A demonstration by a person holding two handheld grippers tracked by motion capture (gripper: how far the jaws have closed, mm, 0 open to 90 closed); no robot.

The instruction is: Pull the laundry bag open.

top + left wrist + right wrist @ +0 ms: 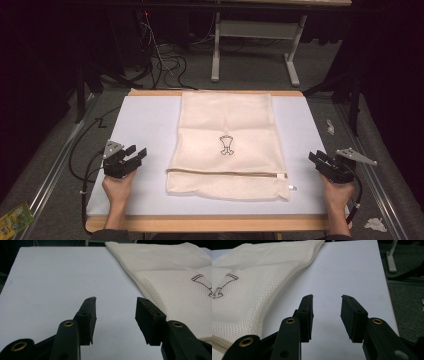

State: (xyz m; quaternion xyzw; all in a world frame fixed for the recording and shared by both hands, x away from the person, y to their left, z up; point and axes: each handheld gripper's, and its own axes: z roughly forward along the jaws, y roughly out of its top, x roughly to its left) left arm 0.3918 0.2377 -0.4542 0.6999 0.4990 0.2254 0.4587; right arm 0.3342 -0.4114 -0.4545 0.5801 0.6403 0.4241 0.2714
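Observation:
A cream mesh laundry bag [227,145] lies flat in the middle of the white table top [145,125], with a small dark drawing on it and a zipper along its near edge [225,173]. My left gripper [137,156] rests at the table's left, open, nothing between its jaws; the bag [172,277] lies to the right of its jaws [116,307]. My right gripper [315,159] sits at the table's right edge, open and empty, with the bag [252,282] to the left of its jaws [327,305].
The table top has a wooden rim [210,222]. Beyond the far edge stand a grey frame's legs [216,55] and loose cables [165,60] on the floor. Crumpled paper scraps [375,225] lie on the floor at the right, a green packet [15,217] at the left.

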